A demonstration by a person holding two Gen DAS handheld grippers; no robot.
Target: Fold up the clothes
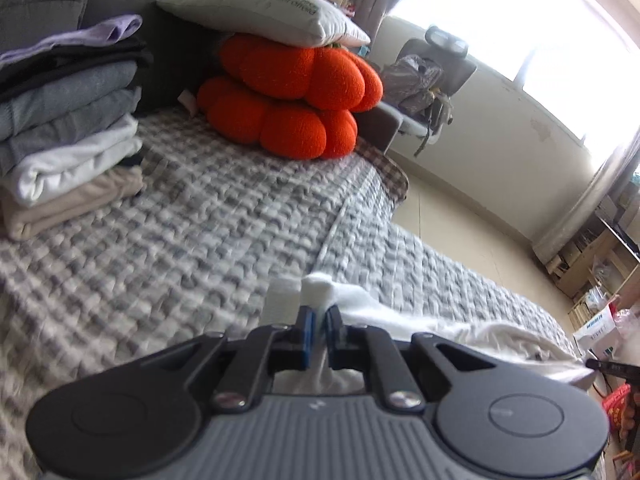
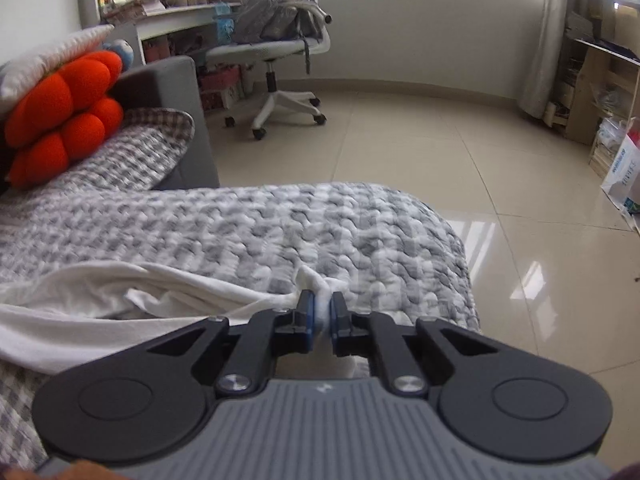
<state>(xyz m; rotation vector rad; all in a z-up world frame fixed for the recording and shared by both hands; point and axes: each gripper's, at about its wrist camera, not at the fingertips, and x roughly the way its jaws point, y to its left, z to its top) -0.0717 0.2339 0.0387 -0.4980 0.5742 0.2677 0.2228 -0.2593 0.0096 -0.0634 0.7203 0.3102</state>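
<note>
A white garment (image 1: 460,332) lies crumpled on the grey-and-white checked cover (image 1: 180,220) of a sofa. My left gripper (image 1: 320,316) is shut on one bunched corner of it, with white cloth sticking up between the blue pads. In the right wrist view the same white garment (image 2: 100,300) stretches off to the left, and my right gripper (image 2: 322,308) is shut on another pinched corner near the cover's (image 2: 280,224) front edge. A stack of folded clothes (image 1: 68,120) stands at the far left on the sofa.
Two orange pumpkin cushions (image 1: 292,92) under a white pillow (image 1: 264,12) sit at the sofa's far end. Beyond the sofa edge is tiled floor (image 2: 440,140) with a white office chair (image 2: 280,52) carrying a bag. Shelves and boxes (image 2: 608,132) line the right wall.
</note>
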